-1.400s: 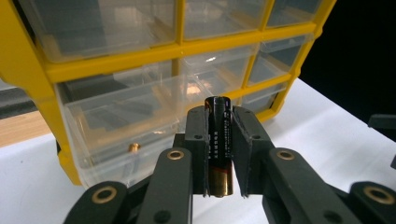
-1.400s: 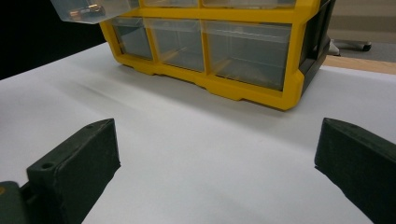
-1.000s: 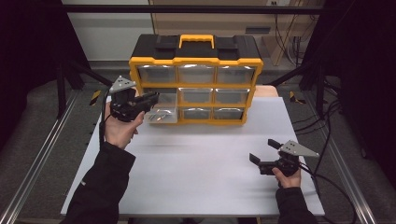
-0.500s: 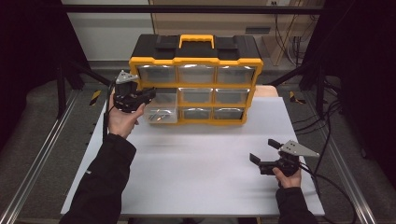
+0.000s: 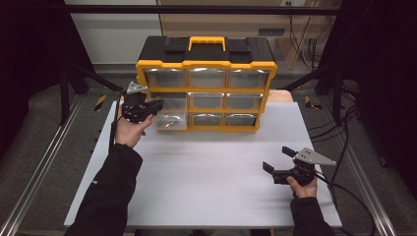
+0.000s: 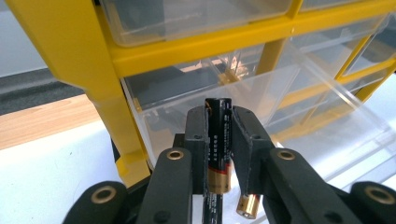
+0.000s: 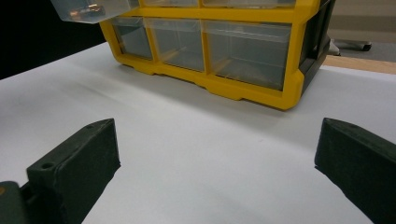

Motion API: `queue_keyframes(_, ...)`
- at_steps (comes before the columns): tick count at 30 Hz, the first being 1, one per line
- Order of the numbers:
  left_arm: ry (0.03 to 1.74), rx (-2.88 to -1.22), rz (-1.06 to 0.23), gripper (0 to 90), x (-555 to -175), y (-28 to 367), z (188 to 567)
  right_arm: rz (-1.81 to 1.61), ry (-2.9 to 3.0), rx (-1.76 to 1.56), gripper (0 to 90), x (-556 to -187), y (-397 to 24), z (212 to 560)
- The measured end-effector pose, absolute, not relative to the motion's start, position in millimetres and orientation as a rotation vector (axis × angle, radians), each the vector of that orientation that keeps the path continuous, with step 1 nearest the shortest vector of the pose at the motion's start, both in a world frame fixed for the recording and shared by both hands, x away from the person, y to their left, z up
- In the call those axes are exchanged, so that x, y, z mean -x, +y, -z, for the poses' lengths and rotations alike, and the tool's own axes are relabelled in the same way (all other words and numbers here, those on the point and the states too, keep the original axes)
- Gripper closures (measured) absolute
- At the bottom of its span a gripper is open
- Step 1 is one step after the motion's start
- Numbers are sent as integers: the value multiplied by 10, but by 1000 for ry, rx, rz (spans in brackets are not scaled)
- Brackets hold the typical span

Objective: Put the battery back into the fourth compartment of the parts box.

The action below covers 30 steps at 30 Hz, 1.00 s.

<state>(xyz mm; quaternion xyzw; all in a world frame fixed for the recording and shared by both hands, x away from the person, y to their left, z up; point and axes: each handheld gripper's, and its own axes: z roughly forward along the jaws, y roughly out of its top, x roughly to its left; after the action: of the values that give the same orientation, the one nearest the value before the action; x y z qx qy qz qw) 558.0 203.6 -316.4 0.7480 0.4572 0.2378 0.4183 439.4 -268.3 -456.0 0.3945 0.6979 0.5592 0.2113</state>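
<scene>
- At the back of the table (image 5: 216, 182), the yellow organizer (image 5: 206, 88) has its lower-left drawer (image 5: 169, 120) pulled out.
- The left gripper (image 6: 219, 122), beside that drawer, is clamped on a battery (image 6: 218, 140) (upright between the pads), with the drawer just ahead and below.
- The right gripper (image 5: 279, 164) rests wide open, holding nothing, well apart.
</scene>
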Motion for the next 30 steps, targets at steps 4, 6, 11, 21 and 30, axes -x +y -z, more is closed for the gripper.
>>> queue_keyframes(4, 1136, -1896, -598, 776, -5579, 2023, 3215, -1554, 1942, -1100, 3, -4391, -2682, 4559)
queue_keyframes(6, 1129, -1887, -598, 751, -5569, 2022, 3217, -1554, 1939, -1101, 3, -4391, -2682, 4558)
queue_keyframes(11, 1099, -1854, -604, 685, -5515, 2042, 3177, -1556, 1938, -1101, 3, -4391, -2681, 4558)
queue_keyframes(21, 956, -1716, -592, 344, -5232, 2204, 3088, -1558, 1932, -1093, 3, -4390, -2691, 4553)
queue_keyframes(30, 870, -1682, -540, 79, -4943, 2321, 3170, -1558, 1931, -1097, 3, -4385, -2689, 4552)
